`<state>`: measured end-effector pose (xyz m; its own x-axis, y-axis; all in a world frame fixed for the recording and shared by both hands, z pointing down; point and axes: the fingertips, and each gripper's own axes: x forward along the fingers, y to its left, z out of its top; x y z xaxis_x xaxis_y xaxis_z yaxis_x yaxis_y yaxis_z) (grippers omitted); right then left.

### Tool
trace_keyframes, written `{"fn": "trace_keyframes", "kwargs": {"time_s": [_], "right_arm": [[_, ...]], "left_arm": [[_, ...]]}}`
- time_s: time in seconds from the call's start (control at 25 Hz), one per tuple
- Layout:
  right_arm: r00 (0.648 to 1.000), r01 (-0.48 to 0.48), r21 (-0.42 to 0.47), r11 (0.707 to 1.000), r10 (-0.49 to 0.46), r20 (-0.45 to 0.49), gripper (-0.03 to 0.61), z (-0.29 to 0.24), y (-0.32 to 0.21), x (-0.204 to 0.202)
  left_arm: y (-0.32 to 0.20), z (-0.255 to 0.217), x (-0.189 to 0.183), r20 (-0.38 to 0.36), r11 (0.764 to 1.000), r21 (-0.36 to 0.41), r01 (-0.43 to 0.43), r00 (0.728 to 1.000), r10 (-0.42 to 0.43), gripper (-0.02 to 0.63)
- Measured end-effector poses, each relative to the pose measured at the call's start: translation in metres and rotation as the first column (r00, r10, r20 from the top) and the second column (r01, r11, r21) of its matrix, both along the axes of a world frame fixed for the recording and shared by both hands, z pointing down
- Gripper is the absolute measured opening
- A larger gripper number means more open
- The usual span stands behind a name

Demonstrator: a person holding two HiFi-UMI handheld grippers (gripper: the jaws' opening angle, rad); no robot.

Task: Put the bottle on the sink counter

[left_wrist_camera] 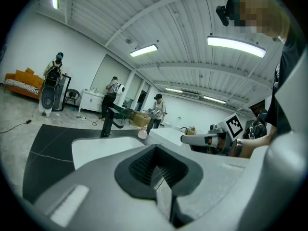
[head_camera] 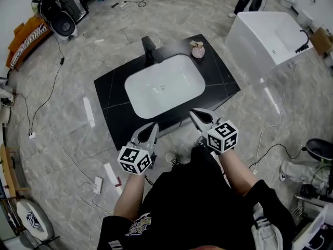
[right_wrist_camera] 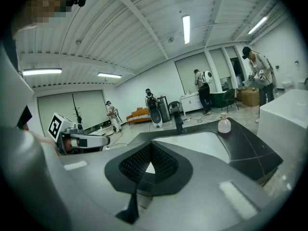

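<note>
From here, the white basin [head_camera: 164, 86] fills most of the black counter [head_camera: 222, 85], leaving bare strips down the left and right sides. The way over the basin looks open to me. At the far edge stands the tap [head_camera: 150, 50], with the bottle [head_camera: 198, 50] in the far right corner. A white tub [head_camera: 265, 40] crowds the counter's right side.

The person holds the left gripper [head_camera: 149, 130] and the right gripper [head_camera: 200, 116] side by side in front of the body, a little apart, both pointing forward and slightly downward. Each gripper's jaws are pressed together with nothing between them. A marker cube [head_camera: 135, 160] sits at the rear of each gripper, and the bare forearms [head_camera: 235, 166] reach out from a black shirt
</note>
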<state>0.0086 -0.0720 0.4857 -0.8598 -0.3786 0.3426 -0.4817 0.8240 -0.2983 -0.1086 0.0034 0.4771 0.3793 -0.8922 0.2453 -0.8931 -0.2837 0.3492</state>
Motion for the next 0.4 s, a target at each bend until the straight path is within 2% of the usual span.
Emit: {"fn": "trace_keyframes", "kwargs": {"time_s": [0.4], "right_arm": [[1.0, 0.0, -0.009, 1.0, 0.0, -0.005, 0.026, 0.0048, -0.0047, 0.0013]], "left_arm": [[-0.0041, 0.001, 0.0009, -0.002, 1.0, 0.0, 0.001, 1.0, -0.001, 0.0]]}}
